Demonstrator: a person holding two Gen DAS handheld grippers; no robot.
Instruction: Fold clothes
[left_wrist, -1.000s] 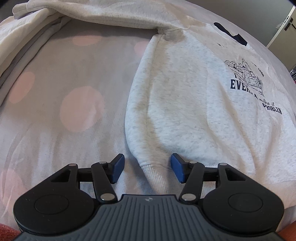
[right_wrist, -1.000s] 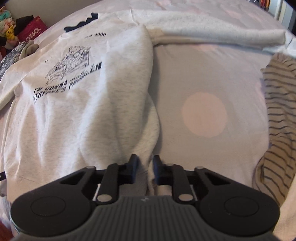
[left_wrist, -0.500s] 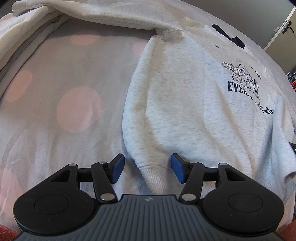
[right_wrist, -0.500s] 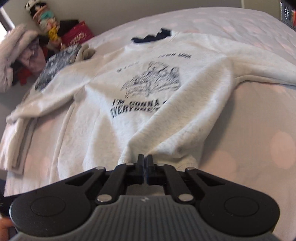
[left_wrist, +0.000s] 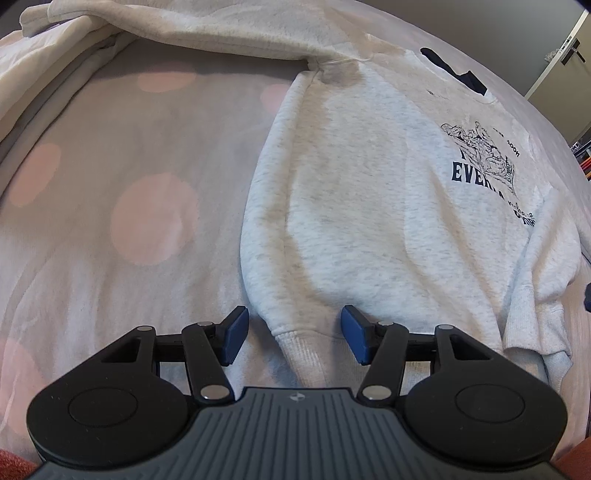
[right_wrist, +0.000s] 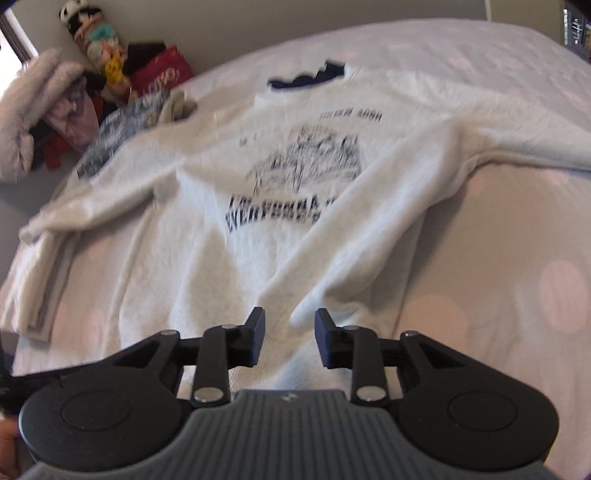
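Note:
A light grey sweatshirt (left_wrist: 369, 221) with a navy print lies face up on the bed. My left gripper (left_wrist: 293, 328) stands open, and its blue pads (left_wrist: 234, 334) straddle the ribbed hem corner (left_wrist: 303, 350) without pressing on it. In the right wrist view the sweatshirt (right_wrist: 207, 258) has its right side folded in over the body. My right gripper (right_wrist: 290, 332) hovers over that folded edge with its jaws opening. The fold's tip (right_wrist: 306, 314) sits between the fingers, and the pads are clear of it.
The bed cover (left_wrist: 129, 221) is pale with pink dots. A cream garment (left_wrist: 37, 74) lies bunched at the far left. A pile of clothes and toys (right_wrist: 92, 92) sits past the bed's far corner. A door (left_wrist: 565, 55) stands at the right.
My right gripper shut on the sweatshirt's right hem, carried it up and in over the body, and has now parted its jaws. The left gripper has stayed put.

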